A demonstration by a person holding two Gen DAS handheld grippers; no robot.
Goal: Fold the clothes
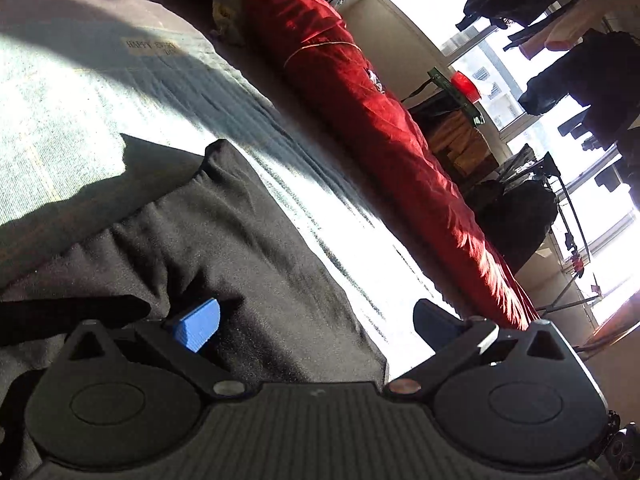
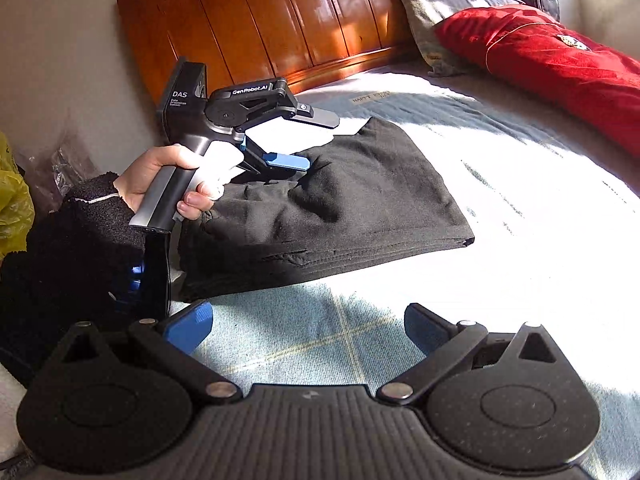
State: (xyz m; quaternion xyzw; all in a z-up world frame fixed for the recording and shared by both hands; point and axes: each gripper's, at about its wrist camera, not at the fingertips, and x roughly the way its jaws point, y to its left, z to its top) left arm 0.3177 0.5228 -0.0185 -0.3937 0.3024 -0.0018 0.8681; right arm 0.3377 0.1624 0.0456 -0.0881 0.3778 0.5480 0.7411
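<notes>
Right up close in the right wrist view, the right gripper (image 2: 308, 330) hangs low over the bed (image 2: 520, 240), its two blue-tipped fingers (image 2: 190, 330) spread wide with nothing but the pale blue checked cover between them — released, grasping nothing.

Just beyond, one black garment (image 2: 340, 204) lies on the bed, folded into a thick, layered rectangle with a few rumples across the top.

Over its left end sits the left gripper (image 2: 304, 140), one hand (image 2: 160, 176) wrapped round the handle, a dark fuzzy sleeve (image 2: 80, 232) at the wrist. The tool points across the garment, tilted slightly down. Its two fingers stand apart, one above the other: the lower blue one (image 2: 286, 161) rests on the cloth, the upper one clear above it. In the left wrist view the fingers (image 1: 198, 324) are spread just as wide, one on the black fabric — released, not pinching.

Farther back, one long red cushion (image 2: 560, 68) runs along the bed's far side, one grey pillow (image 2: 432, 12) leans at the wooden headboard (image 2: 280, 20).
</notes>
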